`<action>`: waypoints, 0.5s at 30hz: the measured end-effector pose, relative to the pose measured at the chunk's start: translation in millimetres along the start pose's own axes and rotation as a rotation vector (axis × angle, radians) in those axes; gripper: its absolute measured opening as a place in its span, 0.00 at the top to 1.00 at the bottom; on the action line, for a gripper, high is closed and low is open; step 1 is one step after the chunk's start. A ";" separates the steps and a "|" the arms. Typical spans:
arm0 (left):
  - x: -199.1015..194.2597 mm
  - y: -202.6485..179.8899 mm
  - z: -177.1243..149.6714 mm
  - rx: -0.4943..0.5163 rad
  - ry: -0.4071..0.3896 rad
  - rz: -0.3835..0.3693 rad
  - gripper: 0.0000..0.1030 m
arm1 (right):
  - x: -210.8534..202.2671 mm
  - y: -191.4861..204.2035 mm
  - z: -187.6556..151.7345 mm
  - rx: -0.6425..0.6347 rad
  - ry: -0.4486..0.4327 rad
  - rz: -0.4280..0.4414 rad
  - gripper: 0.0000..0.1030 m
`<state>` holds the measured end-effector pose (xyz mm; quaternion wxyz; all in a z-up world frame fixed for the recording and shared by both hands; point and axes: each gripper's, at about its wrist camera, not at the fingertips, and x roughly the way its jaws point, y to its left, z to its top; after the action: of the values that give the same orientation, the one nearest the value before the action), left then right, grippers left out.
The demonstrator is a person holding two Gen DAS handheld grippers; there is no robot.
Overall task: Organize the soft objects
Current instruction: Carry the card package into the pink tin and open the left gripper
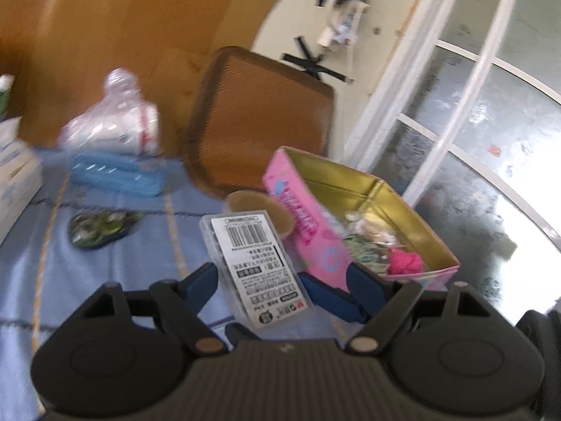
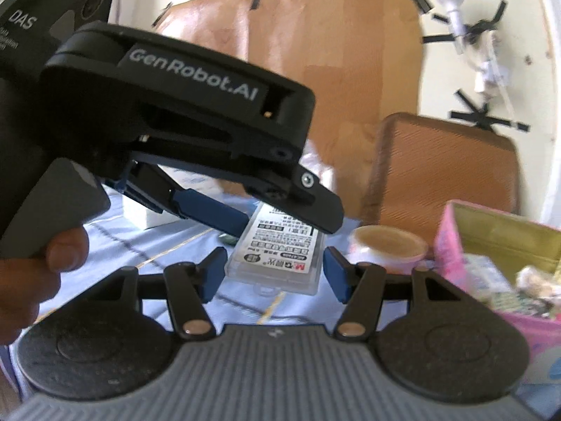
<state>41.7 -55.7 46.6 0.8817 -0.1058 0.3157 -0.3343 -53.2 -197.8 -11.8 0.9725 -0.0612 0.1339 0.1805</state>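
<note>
Two grippers around one clear plastic case

The left gripper (image 1: pixel 257 280) grasps the clear plastic case (image 1: pixel 254 263) between its blue pads, tilted above the blue cloth (image 1: pixel 105 263) — the right gripper (image 2: pixel 273 273) stands part open around the case's near end, pads apart from it. Just beside it sits a tape roll (image 1: pixel 261 210), then the pink box (image 1: pixel 350 224) with soft scraps inside.

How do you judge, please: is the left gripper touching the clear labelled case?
Touching. The left wrist view shows the left gripper's blue pads pressed against both long edges of the clear labelled case.
</note>
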 end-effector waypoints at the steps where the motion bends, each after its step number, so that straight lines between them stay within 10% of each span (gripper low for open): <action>1: 4.2 -7.3 3.9 0.018 0.000 -0.013 0.20 | -3.2 -5.5 0.7 0.001 -0.012 -0.021 0.39; 15: 101.7 -130.0 35.3 0.235 0.075 -0.216 0.15 | -39.7 -109.1 -6.7 0.085 -0.065 -0.414 0.40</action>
<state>54.7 -221.3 76.3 0.8345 -0.0229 0.2938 -0.4656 -50.4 -313.4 0.7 0.9943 -0.0404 0.0947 -0.0269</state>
